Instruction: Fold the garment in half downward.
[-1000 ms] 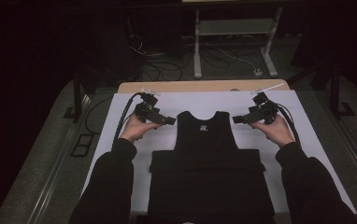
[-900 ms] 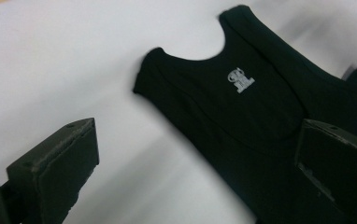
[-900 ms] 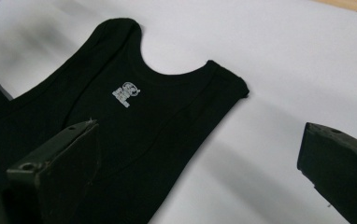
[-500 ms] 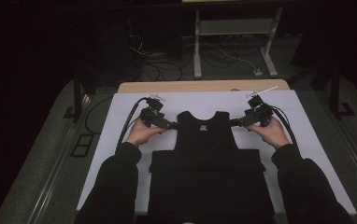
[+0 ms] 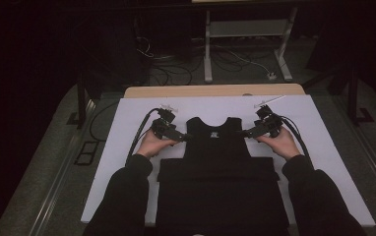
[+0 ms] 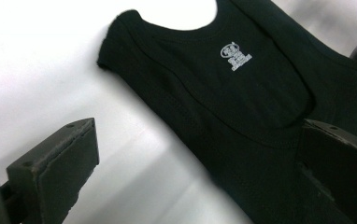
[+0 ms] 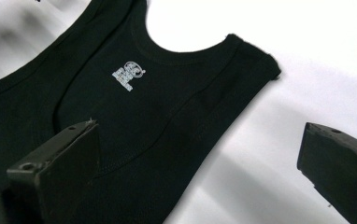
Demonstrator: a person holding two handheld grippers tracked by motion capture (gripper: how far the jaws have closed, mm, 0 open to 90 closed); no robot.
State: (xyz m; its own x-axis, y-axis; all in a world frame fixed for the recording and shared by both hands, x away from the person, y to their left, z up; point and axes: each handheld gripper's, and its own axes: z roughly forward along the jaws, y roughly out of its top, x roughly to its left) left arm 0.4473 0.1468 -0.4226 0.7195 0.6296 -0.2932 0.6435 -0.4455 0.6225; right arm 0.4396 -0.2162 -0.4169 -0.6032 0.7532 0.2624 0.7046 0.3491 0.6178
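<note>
The left tool (image 5: 182,138) sits at the 9 o'clock edge of the black tank top (image 5: 219,147), jaws spread wide, gripping nothing. The top lies flat on the white bench (image 5: 127,128), neckline toward 12 o'clock. At 3 o'clock, the right tool (image 5: 246,132) gapes equally wide, probably straddling the armhole edge.

Sleeveless top (image 5: 218,147): flat on sheet (image 5: 127,162) covering the bench (image 5: 210,91), neck toward the far edge, lower part folded across the near half. Left hand-held gripper (image 5: 183,139): at the top's left armhole edge. Right hand-held gripper (image 5: 245,132): at its right armhole edge. Frame stand (image 5: 245,44): on the floor behind the bench.
</note>
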